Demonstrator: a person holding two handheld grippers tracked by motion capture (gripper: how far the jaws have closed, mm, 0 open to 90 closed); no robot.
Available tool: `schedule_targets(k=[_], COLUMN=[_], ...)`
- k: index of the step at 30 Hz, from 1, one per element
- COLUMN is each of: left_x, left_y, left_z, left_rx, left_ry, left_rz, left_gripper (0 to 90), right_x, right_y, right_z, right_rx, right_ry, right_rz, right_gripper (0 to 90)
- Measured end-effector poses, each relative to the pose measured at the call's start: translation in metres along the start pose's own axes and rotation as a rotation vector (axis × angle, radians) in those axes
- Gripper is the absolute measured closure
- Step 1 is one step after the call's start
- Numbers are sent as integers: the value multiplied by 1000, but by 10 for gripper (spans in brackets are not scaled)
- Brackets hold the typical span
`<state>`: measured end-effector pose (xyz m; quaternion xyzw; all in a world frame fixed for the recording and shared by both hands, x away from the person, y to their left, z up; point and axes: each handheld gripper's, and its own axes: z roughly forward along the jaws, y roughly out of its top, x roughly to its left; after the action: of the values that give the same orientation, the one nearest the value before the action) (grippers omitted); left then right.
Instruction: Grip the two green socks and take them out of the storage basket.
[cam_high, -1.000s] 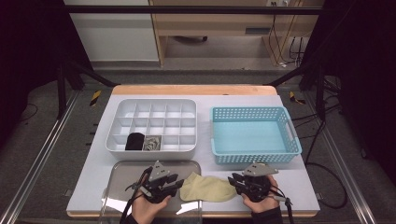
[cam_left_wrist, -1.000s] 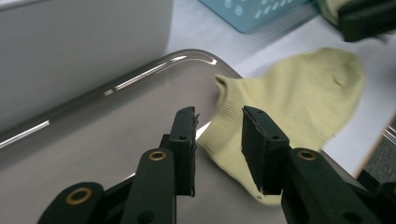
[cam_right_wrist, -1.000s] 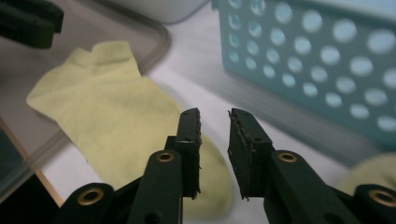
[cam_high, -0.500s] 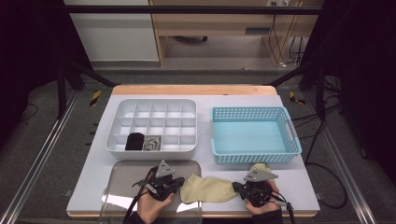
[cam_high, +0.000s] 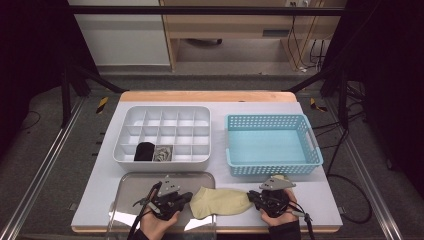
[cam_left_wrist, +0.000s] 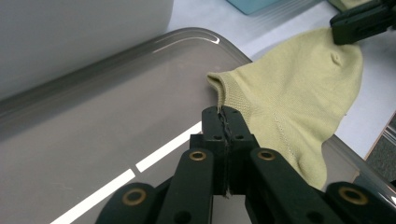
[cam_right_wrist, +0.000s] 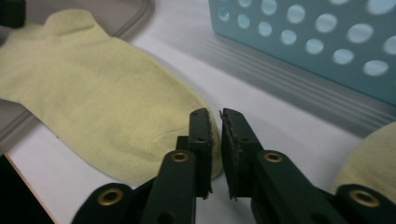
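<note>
A pale yellow sock (cam_high: 220, 201) lies flat at the table's front, its cuff end over the right rim of a grey tray (cam_high: 135, 180). My left gripper (cam_high: 187, 197) lies at the cuff. In the left gripper view its jaws (cam_left_wrist: 224, 114) are pressed together on the cuff's edge of the sock (cam_left_wrist: 289, 93). My right gripper (cam_high: 251, 196) is at the toe end. Its jaws (cam_right_wrist: 215, 116) have just been opening and stand a narrow gap apart, with the sock's toe (cam_right_wrist: 107, 107) just under the left jaw and no cloth in the gap.
A blue perforated basket (cam_high: 272, 145) stands behind the right hand. A white compartment box (cam_high: 165, 132) behind the tray holds a black bundle (cam_high: 145, 151) and a grey bundle (cam_high: 161, 153) in its front row. Another yellow sock (cam_high: 281, 177) lies by the right gripper.
Both hands have stayed almost where they were at the sock's two ends. The sock now lies drawn out flatter between the grippers.
</note>
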<state>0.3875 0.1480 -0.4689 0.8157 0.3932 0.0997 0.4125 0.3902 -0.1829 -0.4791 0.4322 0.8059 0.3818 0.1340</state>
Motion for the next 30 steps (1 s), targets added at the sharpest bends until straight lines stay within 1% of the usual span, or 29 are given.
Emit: schedule_targets(k=[1, 3, 5, 6, 8, 9, 10, 11, 13, 15, 17, 21, 22, 25, 28, 30], left_x=[-1, 0, 2, 3, 6, 8, 9, 11, 15, 18, 20, 21, 21, 21, 21, 21], left_y=[0, 2, 3, 4, 5, 5, 6, 6, 6, 6, 5, 3, 3, 2, 2, 2], left_z=[0, -3, -6, -8, -12, -13, -14, -16, -18, -20, -21, -19, -18, -18, -19, -19], left_rx=[-4, -23, -41, -48, -64, -73, -77, -82, -95, -102, -106, -100, -99, -99, -100, -102], left_ry=[2, 1, 14, 18, 28, 33, 38, 42, 51, 59, 57, 54, 53, 50, 49, 47], left_rz=[2, 5, 5, 6, -1, -7, -10, -12, -26, -31, -42, -47, -46, -47, -50, -52], left_gripper=[851, 801, 771, 761, 741, 728, 694, 694, 661, 635, 623, 612, 610, 603, 600, 599], right_x=[-1, -4, -9, -13, -21, -25, -32, -32, -39, -45, -46, -43, -41, -37, -36, -36], right_y=[0, 2, 3, 4, 5, 4, 3, 3, 0, -5, -9, -12, -13, -15, -17, -18], right_z=[-3, -13, -24, -32, -45, -50, -56, -56, -60, -59, -55, -39, -36, -27, -24, -24], right_rx=[-9, -51, -89, -117, -154, -167, -176, -176, -179, -159, -139, -75, -58, -16, -5, -3], right_ry=[2, -4, -27, -45, -81, -99, -124, -124, -147, -163, -152, -129, -123, -120, -124, -133], right_rz=[4, 15, 23, 38, 54, 63, 81, 81, 96, 96, 100, 64, 61, 27, 16, 0], right_gripper=[794, 768, 749, 742, 723, 715, 708, 708, 707, 718, 728, 723, 714, 680, 673, 713])
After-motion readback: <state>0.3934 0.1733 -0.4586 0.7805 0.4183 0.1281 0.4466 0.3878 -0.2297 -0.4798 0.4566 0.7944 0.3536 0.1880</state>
